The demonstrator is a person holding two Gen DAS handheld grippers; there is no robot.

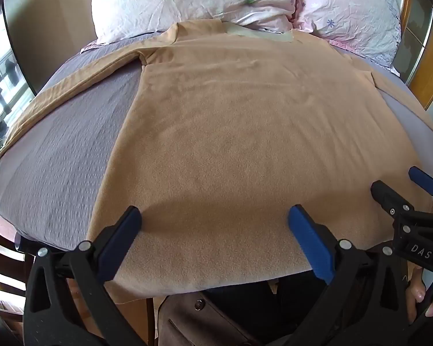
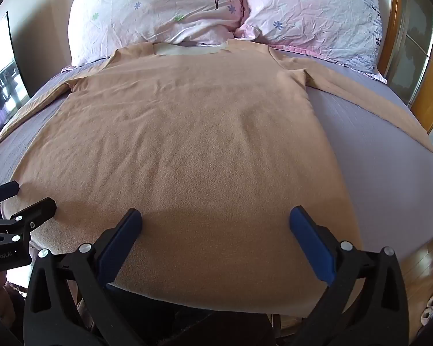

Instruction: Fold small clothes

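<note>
Tan long-sleeved shirt (image 2: pixel 187 144): flat on grey bedsheet (image 2: pixel 375 158), collar toward two floral pillows (image 2: pixel 158 8). Left gripper (image 1: pixel 215 219) and right gripper (image 2: pixel 216 219): jaws spread, above shirt hem.

We see a grey-lilac bed (image 2: pixel 375 150); a tan long-sleeved shirt (image 2: pixel 193 144) lies flat on it, two floral pillows (image 2: pixel 158 8) at the far end.

Shirt (image 2: pixel 187 150) flat on bed (image 2: pixel 375 155), collar toward two pillows (image 2: pixel 158 8) behind, sleeves outspread.

Shirt (image 1: pixel 231 144) hem hangs past bed (image 1: pixel 57 158) edge, behind fingers (image 1: pixel 309 242); underside hidden.
</note>
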